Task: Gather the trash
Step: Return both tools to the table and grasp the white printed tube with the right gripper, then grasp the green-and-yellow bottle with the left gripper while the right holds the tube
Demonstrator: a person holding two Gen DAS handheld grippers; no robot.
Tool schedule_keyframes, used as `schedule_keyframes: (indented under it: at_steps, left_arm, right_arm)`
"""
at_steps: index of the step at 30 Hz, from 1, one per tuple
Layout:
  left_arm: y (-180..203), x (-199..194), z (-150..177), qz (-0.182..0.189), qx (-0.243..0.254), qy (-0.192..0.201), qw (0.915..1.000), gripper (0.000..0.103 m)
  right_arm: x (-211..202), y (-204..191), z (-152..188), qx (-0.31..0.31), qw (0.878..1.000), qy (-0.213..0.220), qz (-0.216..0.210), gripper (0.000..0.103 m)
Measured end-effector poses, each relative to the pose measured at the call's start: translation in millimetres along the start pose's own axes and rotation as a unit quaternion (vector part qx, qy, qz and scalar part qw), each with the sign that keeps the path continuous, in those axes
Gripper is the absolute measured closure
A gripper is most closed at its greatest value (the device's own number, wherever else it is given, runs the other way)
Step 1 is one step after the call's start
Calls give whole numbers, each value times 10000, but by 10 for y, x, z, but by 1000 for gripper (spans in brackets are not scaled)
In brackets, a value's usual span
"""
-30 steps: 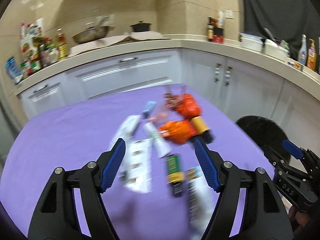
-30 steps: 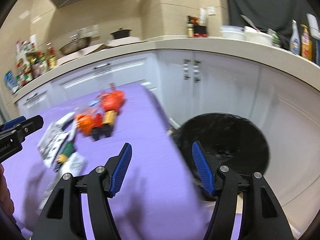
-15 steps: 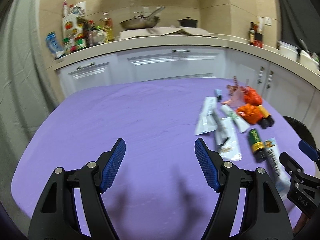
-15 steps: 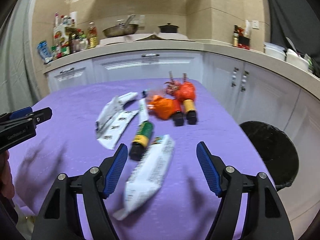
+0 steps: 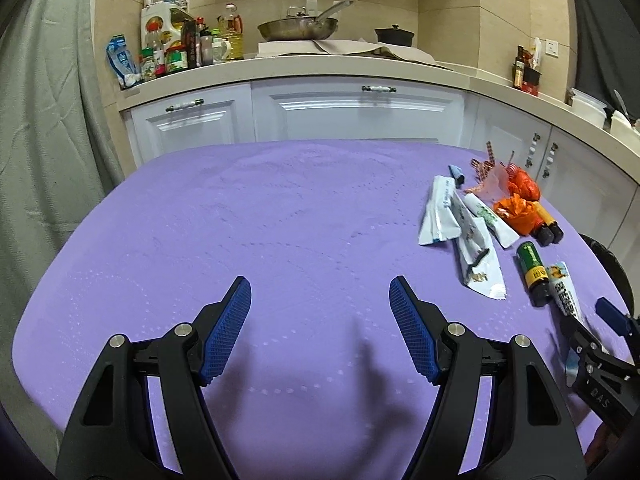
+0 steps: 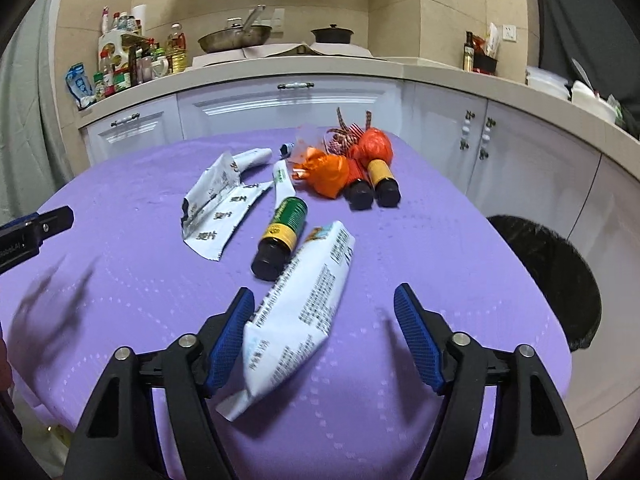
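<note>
Left wrist view: the left gripper (image 5: 320, 312) hovers with its blue pads spread wide apart and nothing between them, over a bare stretch of the purple-covered desk (image 5: 240, 220) toward its near edge. The trash lies in a cluster by the desk's right edge: a white folded wrapper (image 5: 438, 212), a long silver wrapper (image 5: 480, 260), a white tube (image 5: 490, 218), orange crumpled bags (image 5: 518, 212), a green-labelled bottle (image 5: 532, 272) lying on its side, and a white printed packet (image 5: 564, 292) just beside it. The right gripper (image 5: 608, 344) shows at the lower right, over the packet's near end; its opening cannot be told from here. Behind the desk run white cabinets (image 5: 352, 112).

Right wrist view: the right gripper (image 6: 324, 332) is open wide near the desk's near edge, and the white printed packet (image 6: 300, 320) lies between the pads, its left side just beside the left pad (image 6: 230, 336). The green-labelled bottle (image 6: 282, 232) touches the packet's far end. Farther back lie the silver wrapper (image 6: 220, 216), the orange bags (image 6: 326, 172) and two dark-capped bottles (image 6: 372, 188). A black-lined bin (image 6: 552, 280) stands beyond the desk's right edge. The left gripper's tip (image 6: 36, 232) shows at the left edge.
</note>
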State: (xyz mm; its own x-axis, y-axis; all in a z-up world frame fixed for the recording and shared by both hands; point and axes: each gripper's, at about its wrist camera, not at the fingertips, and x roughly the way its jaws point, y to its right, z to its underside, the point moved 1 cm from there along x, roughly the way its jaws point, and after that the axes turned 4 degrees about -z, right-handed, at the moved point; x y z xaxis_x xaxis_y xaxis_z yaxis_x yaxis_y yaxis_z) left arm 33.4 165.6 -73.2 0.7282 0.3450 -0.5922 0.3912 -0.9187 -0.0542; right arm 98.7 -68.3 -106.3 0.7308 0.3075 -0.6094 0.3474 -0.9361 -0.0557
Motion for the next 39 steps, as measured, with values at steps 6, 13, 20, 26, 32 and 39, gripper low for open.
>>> schedule_keyframes:
  at_steps: [6, 13, 20, 26, 32, 39]
  left_arm:
    - [187, -11, 54, 213, 99, -59, 9997, 33]
    - [511, -61, 77, 545, 286, -42, 9981, 33]
    - [950, -90, 60, 888, 530, -10, 9946, 33]
    - [1395, 27, 46, 1127, 717, -166, 9909, 33]
    - [1742, 215, 20, 1134, 784, -428, 9895, 33]
    - [1937, 357, 28, 1007, 1005, -583, 9881, 48]
  right_arm:
    - [25, 82, 24, 81, 9999, -66, -81, 75]
    - [-1, 257, -3, 168, 9999, 11, 37, 81]
    - [-44, 567, -50, 375, 9990, 134, 221, 81]
    - [-57, 868, -62, 661, 9973, 175, 272, 81]
    - [-66, 1108, -46, 880, 9956, 186, 262, 81]
    - [-31, 1265, -24, 1058, 9942, 137, 158, 81]
